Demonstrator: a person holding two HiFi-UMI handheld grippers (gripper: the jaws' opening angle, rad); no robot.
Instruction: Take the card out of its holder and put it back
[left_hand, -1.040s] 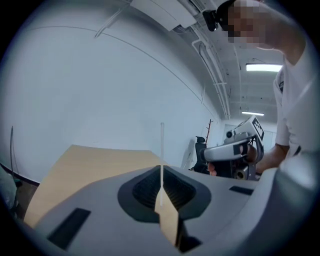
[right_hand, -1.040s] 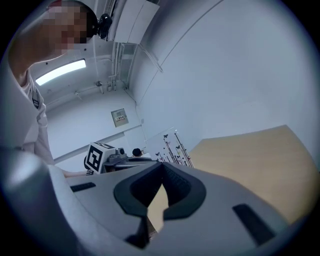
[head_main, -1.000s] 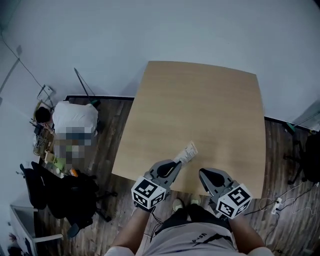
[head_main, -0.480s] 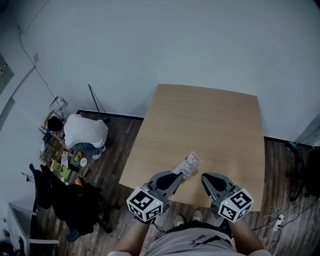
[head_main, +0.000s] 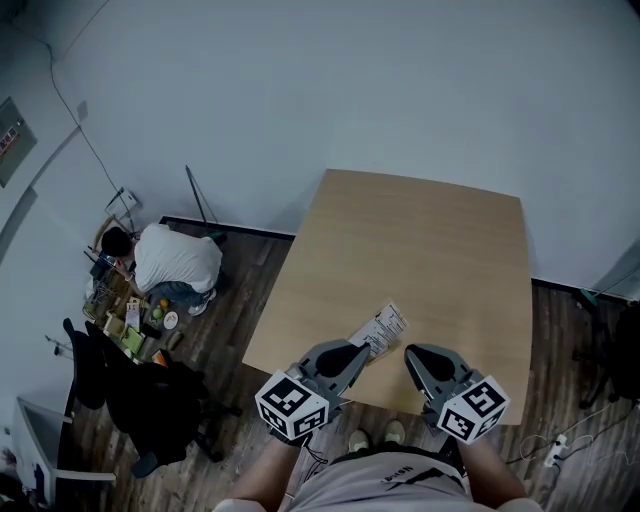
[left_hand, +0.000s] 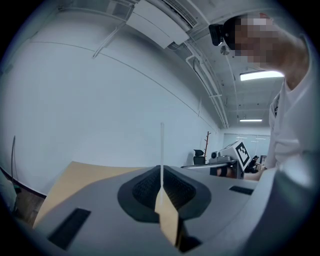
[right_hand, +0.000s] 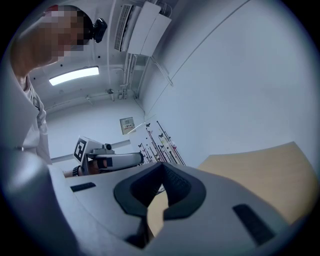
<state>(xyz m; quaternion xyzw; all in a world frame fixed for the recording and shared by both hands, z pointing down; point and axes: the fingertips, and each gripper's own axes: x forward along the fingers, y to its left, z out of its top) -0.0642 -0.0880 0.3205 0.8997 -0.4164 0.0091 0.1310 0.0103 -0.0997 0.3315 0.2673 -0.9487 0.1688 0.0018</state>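
Observation:
A white printed card in its clear holder (head_main: 378, 327) lies low over the near edge of the wooden table (head_main: 420, 250). My left gripper (head_main: 352, 350) is shut on the holder's near end. In the left gripper view the holder (left_hand: 161, 150) shows edge-on as a thin white line rising from between the closed jaws. My right gripper (head_main: 417, 358) hovers just right of it, its jaw tips together and nothing between them. The left gripper view shows the right gripper's marker cube (left_hand: 241, 154); the right gripper view shows the left gripper's marker cube (right_hand: 84, 148).
A person (head_main: 175, 262) crouches on the wooden floor left of the table among small items. A black office chair (head_main: 140, 395) stands near my left side. A power strip (head_main: 553, 452) lies on the floor at the right. A pale wall runs behind the table.
The head camera has tilted, so the table sits lower right in view. Both grippers and the held card holder keep the same pose relative to each other.

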